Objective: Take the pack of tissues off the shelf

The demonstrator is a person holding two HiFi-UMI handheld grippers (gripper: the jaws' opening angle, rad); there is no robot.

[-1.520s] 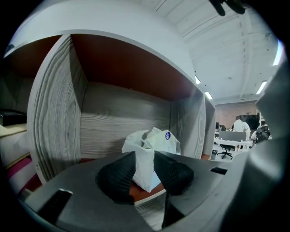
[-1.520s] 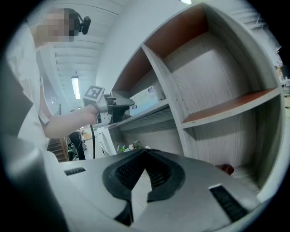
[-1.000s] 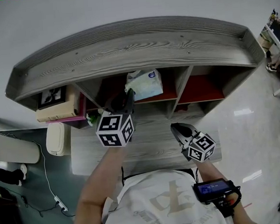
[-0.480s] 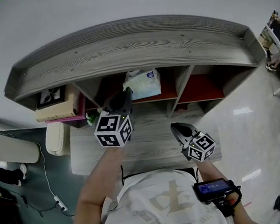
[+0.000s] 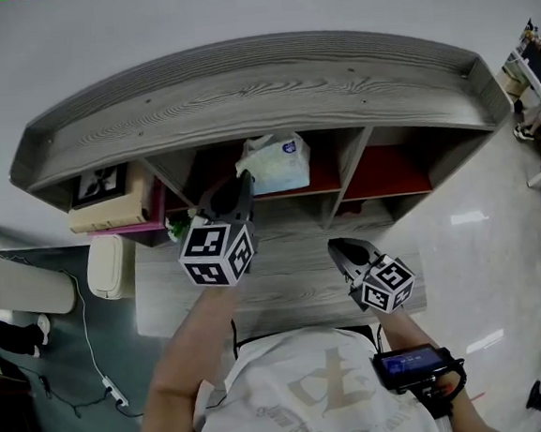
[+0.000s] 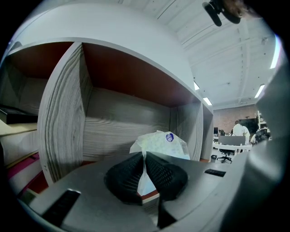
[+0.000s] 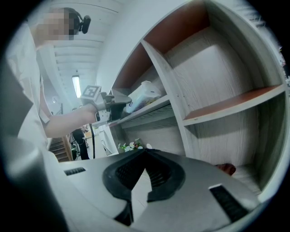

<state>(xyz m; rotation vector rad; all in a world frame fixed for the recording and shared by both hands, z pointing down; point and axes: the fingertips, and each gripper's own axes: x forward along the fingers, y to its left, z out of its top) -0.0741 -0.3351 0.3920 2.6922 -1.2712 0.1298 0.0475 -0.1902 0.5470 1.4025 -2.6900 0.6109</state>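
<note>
Head view: left gripper (image 5: pixel 245 181) at front edge of shelf (image 5: pixel 241 95), middle bay; pack of tissues (image 5: pixel 277 161) has shifted slightly outward.
Left gripper view: fingers closing, now pinching pack's wrapper corner. Grasp looks nearly set, pull-out probably next.
Right gripper view: right gripper (image 7: pixel 145 152) fingers together, empty.

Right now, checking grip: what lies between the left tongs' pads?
The tissue pack, its edge pinched as the left tongs close; left gripper view shows it.

The grey wood-grain shelf (image 5: pixel 259 89) curves wide across the view, and in its middle compartment the pack of tissues (image 5: pixel 278 163) lies on the red-brown board, while the left compartment carries a beige stack (image 5: pixel 108 213) over something pink.
</note>
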